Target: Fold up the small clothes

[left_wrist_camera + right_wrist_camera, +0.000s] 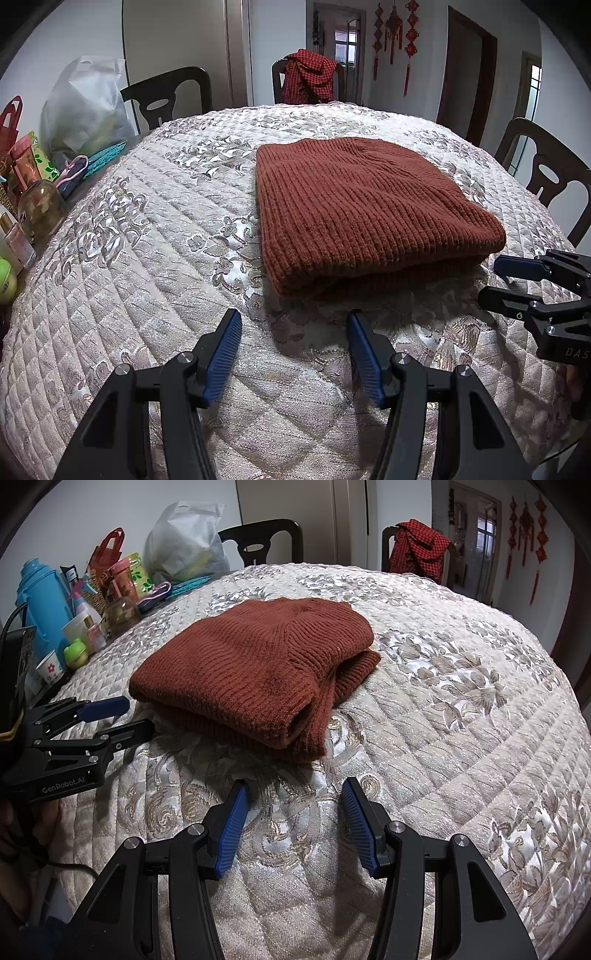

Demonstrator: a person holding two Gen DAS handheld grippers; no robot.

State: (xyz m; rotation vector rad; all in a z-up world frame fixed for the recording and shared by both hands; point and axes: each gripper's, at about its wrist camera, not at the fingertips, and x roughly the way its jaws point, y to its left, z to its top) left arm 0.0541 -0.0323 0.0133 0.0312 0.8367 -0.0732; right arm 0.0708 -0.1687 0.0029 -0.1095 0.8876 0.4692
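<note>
A rust-brown ribbed knit sweater [365, 206] lies folded into a thick rectangle on the quilted table cover [147, 258]; it also shows in the right wrist view [258, 668]. My left gripper [293, 321] is open and empty, just short of the sweater's near edge. It shows from the side in the right wrist view [138, 714]. My right gripper [295, 790] is open and empty, a little short of the sweater's folded corner. It shows at the right edge of the left wrist view [489, 278].
Bottles, a blue flask [40, 605], cups, a jar and bags [184, 539] crowd the table's far left side. Dark chairs [170, 96] ring the table; one holds a red checked garment [310, 75]. The cover [461, 701] stretches right of the sweater.
</note>
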